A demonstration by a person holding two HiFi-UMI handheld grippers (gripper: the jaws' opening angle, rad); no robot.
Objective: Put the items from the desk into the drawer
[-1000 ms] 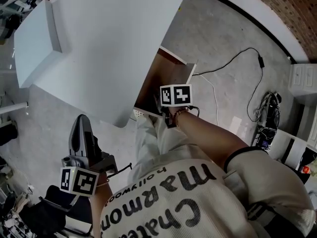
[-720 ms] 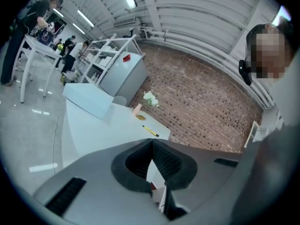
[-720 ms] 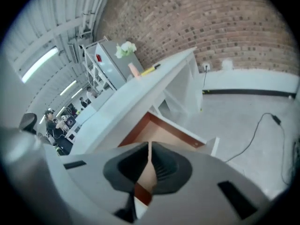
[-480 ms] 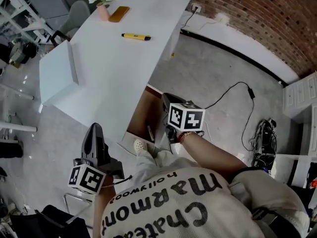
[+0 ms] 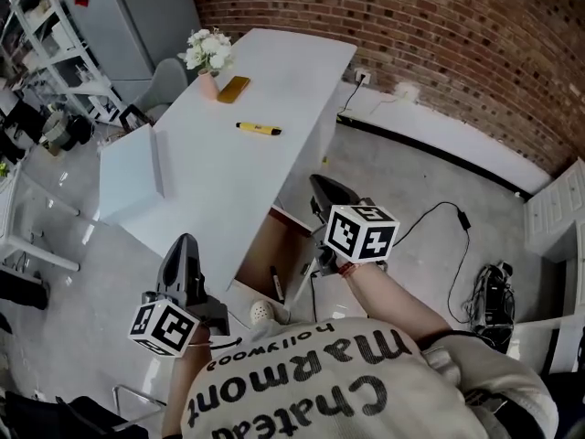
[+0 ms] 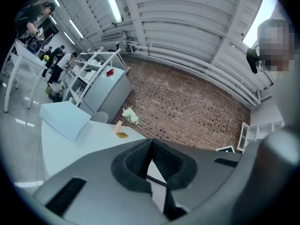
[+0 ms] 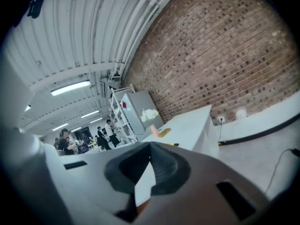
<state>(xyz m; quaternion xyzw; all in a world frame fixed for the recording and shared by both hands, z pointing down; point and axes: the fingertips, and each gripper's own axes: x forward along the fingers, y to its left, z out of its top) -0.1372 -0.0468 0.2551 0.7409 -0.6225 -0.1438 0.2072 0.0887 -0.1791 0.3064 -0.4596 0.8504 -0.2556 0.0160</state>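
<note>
On the white desk (image 5: 219,167) lie a yellow marker (image 5: 259,129) and a flat amber item (image 5: 233,89) near a pink vase of white flowers (image 5: 208,58). Below the desk's near edge a wooden drawer (image 5: 267,245) stands pulled out, with a dark pen (image 5: 274,283) inside. My right gripper (image 5: 320,186) hangs above the drawer, shut, with nothing between its pads (image 7: 157,161). My left gripper (image 5: 186,245) is held left of the drawer, over the floor beside the desk's near corner, pads together and empty. The left gripper view shows its jaws (image 6: 151,142) pointing level across the desk top.
A white box (image 5: 128,176) sits on the desk's left end. A grey chair (image 5: 164,80) and metal shelving (image 5: 55,53) stand beyond it. A brick wall (image 5: 439,53) runs behind. A black cable (image 5: 439,218) trails on the floor at right. People (image 7: 84,142) stand far off.
Both grippers have risen; the right one has come up out of the drawer area. The head view has tilted up, bringing the marker, vase and brick wall into sight.
</note>
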